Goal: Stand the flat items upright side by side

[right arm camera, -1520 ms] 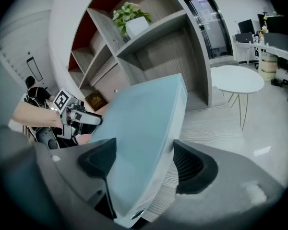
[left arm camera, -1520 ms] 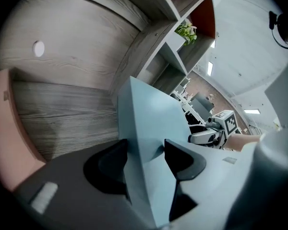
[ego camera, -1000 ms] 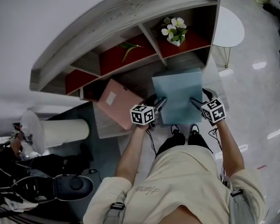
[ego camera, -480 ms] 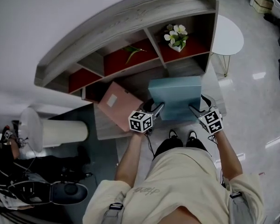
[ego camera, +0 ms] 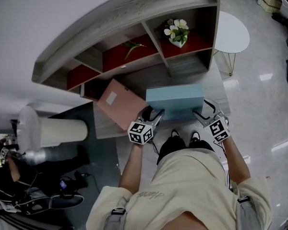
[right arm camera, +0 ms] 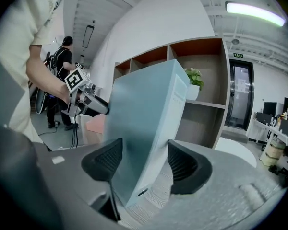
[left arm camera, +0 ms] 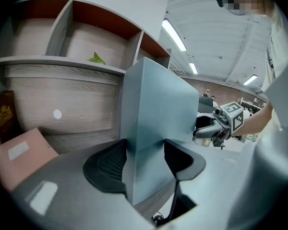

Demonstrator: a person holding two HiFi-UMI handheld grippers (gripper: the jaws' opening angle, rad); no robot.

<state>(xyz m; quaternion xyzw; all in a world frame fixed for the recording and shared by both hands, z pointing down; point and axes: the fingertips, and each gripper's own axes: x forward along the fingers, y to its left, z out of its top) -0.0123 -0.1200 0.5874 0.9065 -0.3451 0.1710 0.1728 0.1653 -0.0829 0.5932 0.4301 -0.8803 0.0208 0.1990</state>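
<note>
grey wood counter (ego camera: pixel 151 79): pink box (ego camera: pixel 120 103) lying flat

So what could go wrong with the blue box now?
The blue box is tilted, pinched only at its near corners by the left tool and the right tool, whose jaws were just closing on it; it might slip and drop. Stood up, it could also bump the pink box beside it.

I see a cream short-sleeved shirt (ego camera: pixel 182 186) with faint dark script (ego camera: pixel 151 194) across it. Grey shoulder straps (ego camera: pixel 116 213) carry dark buckles (ego camera: pixel 119 211). Below are black trousers (ego camera: pixel 169 149) and black shoes (ego camera: pixel 174 134) with a touch of white.
</note>
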